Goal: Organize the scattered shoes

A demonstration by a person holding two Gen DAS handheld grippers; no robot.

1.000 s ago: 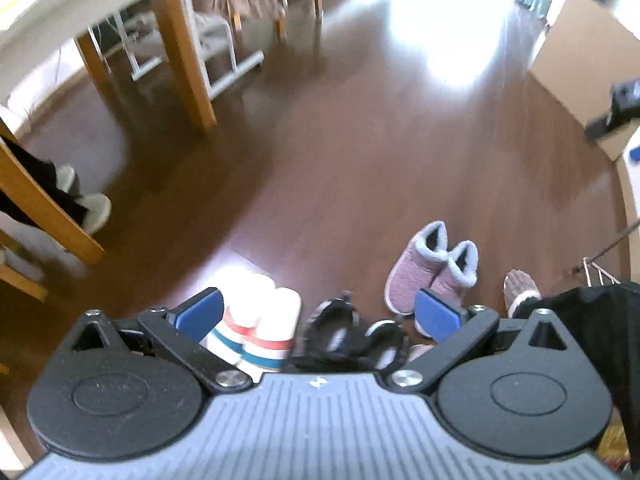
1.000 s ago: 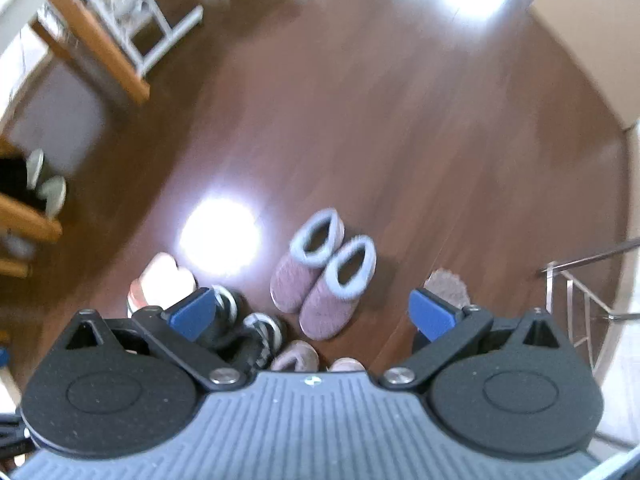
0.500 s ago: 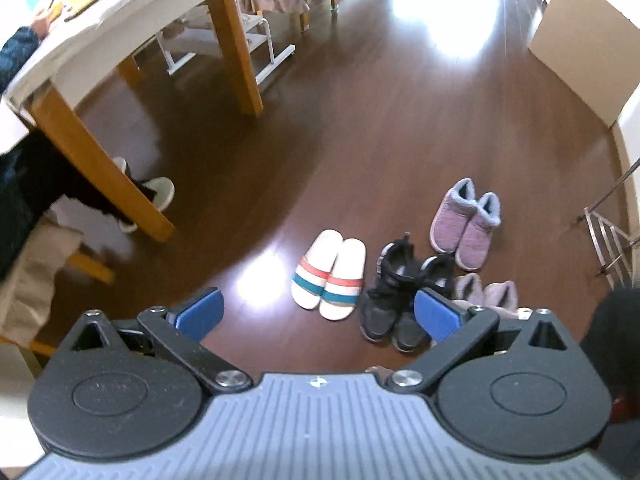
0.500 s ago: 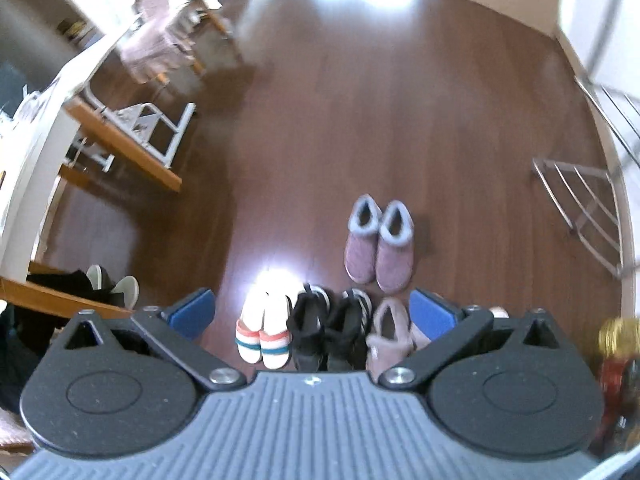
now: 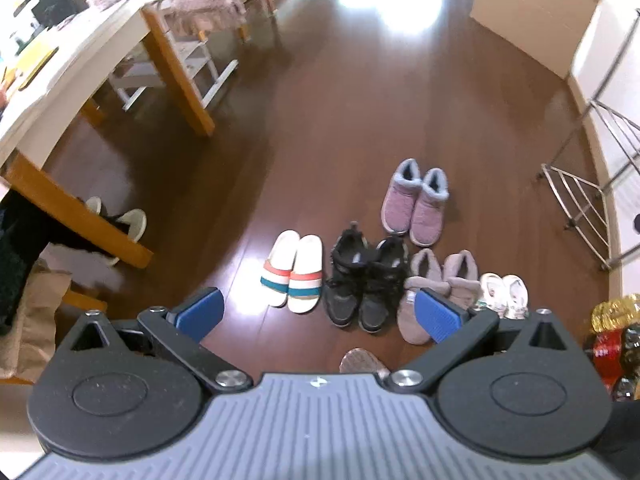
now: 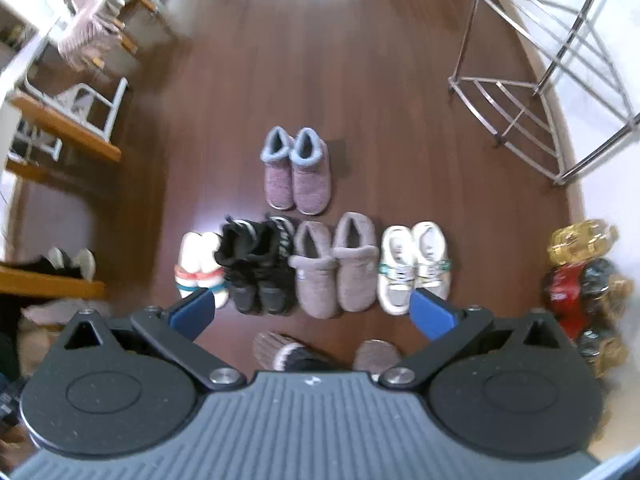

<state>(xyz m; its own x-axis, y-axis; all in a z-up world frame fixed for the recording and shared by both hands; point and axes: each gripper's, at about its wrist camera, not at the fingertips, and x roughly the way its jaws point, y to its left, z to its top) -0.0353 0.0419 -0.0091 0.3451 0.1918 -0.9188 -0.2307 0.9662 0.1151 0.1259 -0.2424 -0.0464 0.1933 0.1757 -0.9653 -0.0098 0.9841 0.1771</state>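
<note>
Right wrist: paired shoes [image 6: 316,264], seemingly aligned.

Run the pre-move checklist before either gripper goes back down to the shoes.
1. Left gripper open and holding nothing: ok.
2. Right gripper open and holding nothing: ok.
3. Row paired side by side, striped slides, black sneakers, grey slippers, white sneakers: ok.
4. Purple slippers in line with that row: not ok, they sit apart behind it.
5. Person's feet clear of the row: ok.
6. Any stray shoe beyond these views: cannot tell.
</note>
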